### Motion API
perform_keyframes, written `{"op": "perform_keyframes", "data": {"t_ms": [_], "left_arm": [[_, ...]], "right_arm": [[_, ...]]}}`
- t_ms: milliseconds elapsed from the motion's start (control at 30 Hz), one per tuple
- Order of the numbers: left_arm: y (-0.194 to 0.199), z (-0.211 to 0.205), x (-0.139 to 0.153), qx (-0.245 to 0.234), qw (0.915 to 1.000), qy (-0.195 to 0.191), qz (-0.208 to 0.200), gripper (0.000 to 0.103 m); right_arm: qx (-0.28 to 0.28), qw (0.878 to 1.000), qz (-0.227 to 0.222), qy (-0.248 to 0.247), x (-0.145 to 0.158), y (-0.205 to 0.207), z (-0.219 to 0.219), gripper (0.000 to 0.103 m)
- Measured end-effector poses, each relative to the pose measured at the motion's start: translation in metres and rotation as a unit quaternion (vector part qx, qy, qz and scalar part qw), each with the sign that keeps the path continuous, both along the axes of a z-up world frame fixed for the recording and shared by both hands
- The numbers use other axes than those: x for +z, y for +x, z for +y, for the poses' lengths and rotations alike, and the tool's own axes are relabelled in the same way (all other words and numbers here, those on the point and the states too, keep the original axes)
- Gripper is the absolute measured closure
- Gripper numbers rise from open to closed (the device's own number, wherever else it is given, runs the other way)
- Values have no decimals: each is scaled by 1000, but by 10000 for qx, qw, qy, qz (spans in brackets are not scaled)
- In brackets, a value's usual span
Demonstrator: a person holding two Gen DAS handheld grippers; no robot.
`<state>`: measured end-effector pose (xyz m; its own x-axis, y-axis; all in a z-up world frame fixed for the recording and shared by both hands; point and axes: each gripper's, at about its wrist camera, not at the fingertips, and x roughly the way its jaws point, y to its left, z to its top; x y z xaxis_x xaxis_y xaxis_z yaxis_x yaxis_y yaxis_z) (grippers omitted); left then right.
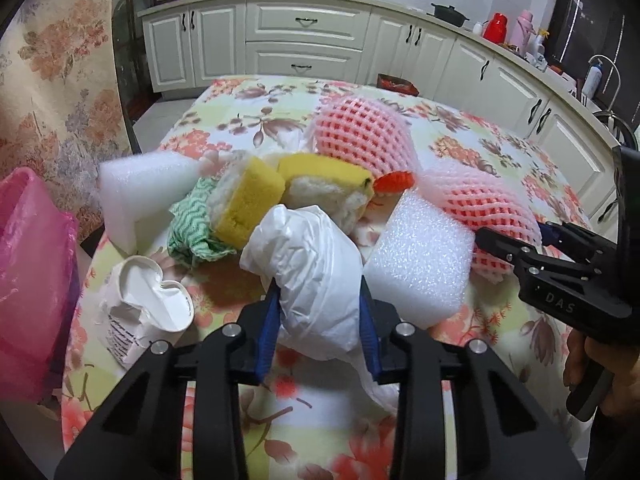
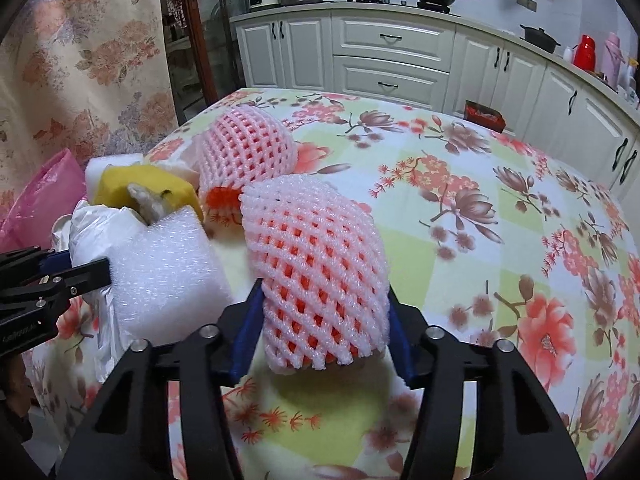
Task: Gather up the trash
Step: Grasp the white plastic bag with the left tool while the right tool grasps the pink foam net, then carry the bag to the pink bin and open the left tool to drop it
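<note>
My left gripper (image 1: 318, 312) is shut on a crumpled white plastic bag (image 1: 308, 264) above the floral table (image 1: 500, 152). My right gripper (image 2: 326, 324) is shut on a pink foam fruit net (image 2: 316, 268); it shows at the right of the left wrist view (image 1: 480, 204). A second pink net (image 1: 360, 132) lies behind. Two white foam blocks (image 1: 420, 264) (image 1: 136, 192), two yellow sponges (image 1: 248, 204) (image 1: 324, 184), a green cloth (image 1: 188, 224) and a crushed paper cup (image 1: 148, 308) lie in a pile on the table.
A pink bag-lined bin (image 1: 32, 280) stands at the table's left edge. A floral curtain (image 1: 52, 80) hangs on the left. White kitchen cabinets (image 1: 304, 48) with pots run behind. A small red box (image 2: 484, 114) sits at the table's far edge.
</note>
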<state>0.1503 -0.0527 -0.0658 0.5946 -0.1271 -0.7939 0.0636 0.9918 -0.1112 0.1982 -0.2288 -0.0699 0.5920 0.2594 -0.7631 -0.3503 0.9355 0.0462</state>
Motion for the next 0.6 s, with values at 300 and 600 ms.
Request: {"op": "perform_keyframes", "data": {"t_ms": [300,600], "left_arm": [[-20,0,30,-17,9994,-14,-353,69],[-38,12,62,116,9973,-35,-721,69]], "right_arm": [[-108,9995,-291,97,29,-23,-9,53],[-175,9978,-607,220,63,-44,-14,53]]}}
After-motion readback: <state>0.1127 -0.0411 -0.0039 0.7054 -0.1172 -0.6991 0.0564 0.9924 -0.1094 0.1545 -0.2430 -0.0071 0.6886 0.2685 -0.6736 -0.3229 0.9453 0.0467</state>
